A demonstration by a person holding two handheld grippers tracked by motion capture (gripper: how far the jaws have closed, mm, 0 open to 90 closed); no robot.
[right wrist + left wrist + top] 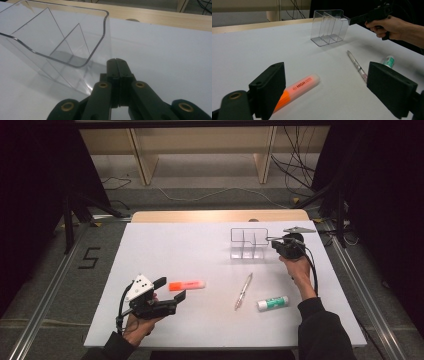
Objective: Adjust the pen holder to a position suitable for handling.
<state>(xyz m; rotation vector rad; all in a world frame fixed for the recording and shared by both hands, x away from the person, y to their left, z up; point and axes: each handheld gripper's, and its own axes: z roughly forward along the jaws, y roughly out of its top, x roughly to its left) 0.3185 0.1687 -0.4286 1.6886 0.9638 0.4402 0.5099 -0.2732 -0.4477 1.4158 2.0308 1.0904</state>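
Highlighter [187, 285] in orange lies nearest on the white desk [170, 250], between the wide-open jaws of the left gripper [172, 289], untouched. Beyond, a pen [243, 291] and a glue stick [273, 303] lie apart. Farthest, the right gripper [117, 66] has its jaws pressed together, empty, just beside the clear divided organizer [248, 244].

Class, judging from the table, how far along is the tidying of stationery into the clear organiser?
Done: nothing; the organiser is empty. In hand: the shut right tool sits beside its wall; the open left tool frames the highlighter. Left: highlighter, pen, glue stick.
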